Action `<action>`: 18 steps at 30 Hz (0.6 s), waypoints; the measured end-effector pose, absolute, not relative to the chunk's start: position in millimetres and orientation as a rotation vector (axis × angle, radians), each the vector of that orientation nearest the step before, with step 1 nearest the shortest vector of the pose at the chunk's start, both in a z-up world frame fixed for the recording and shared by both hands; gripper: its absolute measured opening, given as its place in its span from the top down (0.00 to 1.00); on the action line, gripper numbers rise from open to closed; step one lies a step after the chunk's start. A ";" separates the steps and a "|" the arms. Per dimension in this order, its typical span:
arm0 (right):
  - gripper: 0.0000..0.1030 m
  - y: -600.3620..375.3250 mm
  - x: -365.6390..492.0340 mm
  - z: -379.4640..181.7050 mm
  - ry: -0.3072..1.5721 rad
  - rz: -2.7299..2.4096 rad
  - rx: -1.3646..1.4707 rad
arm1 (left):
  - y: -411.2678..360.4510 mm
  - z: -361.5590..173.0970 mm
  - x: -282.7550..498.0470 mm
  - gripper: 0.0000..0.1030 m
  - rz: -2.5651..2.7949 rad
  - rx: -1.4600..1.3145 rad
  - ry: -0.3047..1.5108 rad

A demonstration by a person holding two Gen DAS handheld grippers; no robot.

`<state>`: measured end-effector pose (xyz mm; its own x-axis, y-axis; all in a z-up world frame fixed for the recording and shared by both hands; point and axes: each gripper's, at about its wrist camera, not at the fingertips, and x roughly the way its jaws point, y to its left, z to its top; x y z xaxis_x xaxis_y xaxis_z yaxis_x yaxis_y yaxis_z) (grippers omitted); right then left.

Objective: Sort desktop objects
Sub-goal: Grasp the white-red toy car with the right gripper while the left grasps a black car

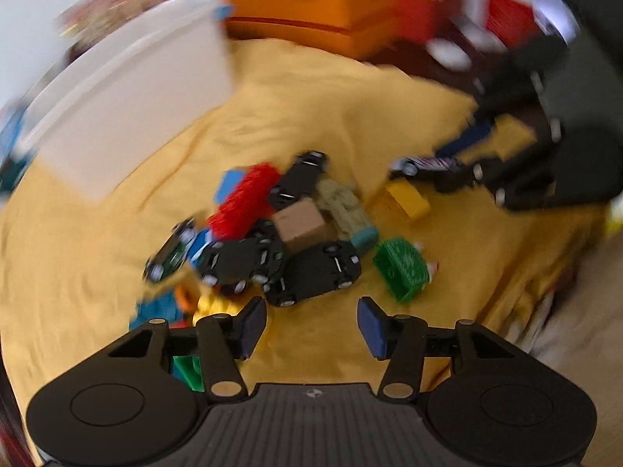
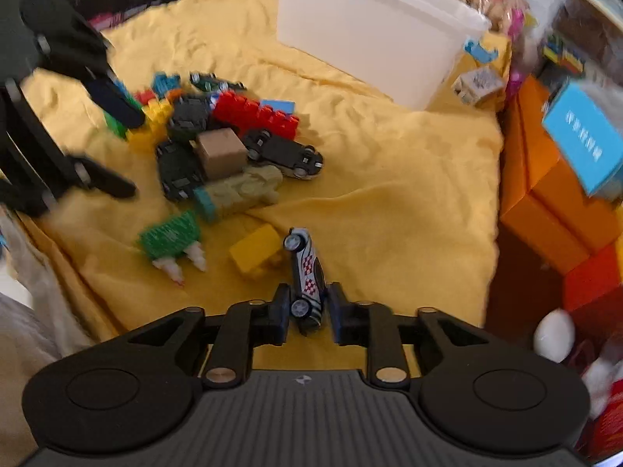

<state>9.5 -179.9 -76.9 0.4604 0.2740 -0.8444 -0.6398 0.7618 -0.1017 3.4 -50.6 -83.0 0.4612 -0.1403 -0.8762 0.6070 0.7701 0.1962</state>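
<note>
A pile of toys lies on a yellow cloth [image 2: 389,179]: several black toy cars [image 1: 315,276], a red brick [image 1: 243,202], a brown cube [image 1: 301,223], a green basket [image 1: 403,268] and a yellow brick [image 2: 255,249]. My left gripper [image 1: 311,327] is open and empty just in front of the pile. My right gripper [image 2: 308,311] is shut on a silver toy car with red checks [image 2: 307,268], held above the cloth. The left gripper also shows at the left of the right wrist view [image 2: 113,144], and the right gripper with its car at the right of the left wrist view [image 1: 447,167].
A white plastic bin [image 2: 373,31] stands at the back of the cloth. Orange and red boxes [image 2: 553,202] and a blue box [image 2: 588,136] stand along the cloth's right side. A printed cube [image 2: 479,83] lies beside the bin. The left wrist view is blurred.
</note>
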 end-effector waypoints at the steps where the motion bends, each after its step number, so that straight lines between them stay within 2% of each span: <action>1: 0.66 -181.9 9.4 -74.8 0.953 0.586 -0.391 | -52.8 -86.2 6.1 0.46 -0.530 0.596 0.985; 8: 0.65 -193.6 4.7 -73.0 1.042 0.521 -0.122 | -63.3 -93.1 10.2 0.47 -0.737 0.879 0.874; 11: 0.65 -196.6 -0.6 -72.7 1.044 0.460 -0.084 | -66.1 -97.8 14.7 0.56 -0.804 0.919 0.874; 12: 0.65 -198.2 -2.1 -71.4 1.041 0.446 -0.077 | -66.1 -97.5 16.2 0.61 -0.818 0.910 0.878; 15: 0.65 -201.4 -7.5 -69.4 1.033 0.416 -0.061 | -62.2 -95.7 19.7 0.63 -0.813 0.845 0.917; 18: 0.65 -204.7 -9.9 -68.3 1.024 0.392 -0.048 | -46.5 -89.2 32.7 0.66 -0.791 0.600 1.047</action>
<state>-9.9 -204.7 -68.3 0.4567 0.2960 -0.8389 -0.3405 0.9294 0.1426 32.7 -46.5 -89.2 0.2783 -0.2807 -0.9185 0.8072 0.5866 0.0653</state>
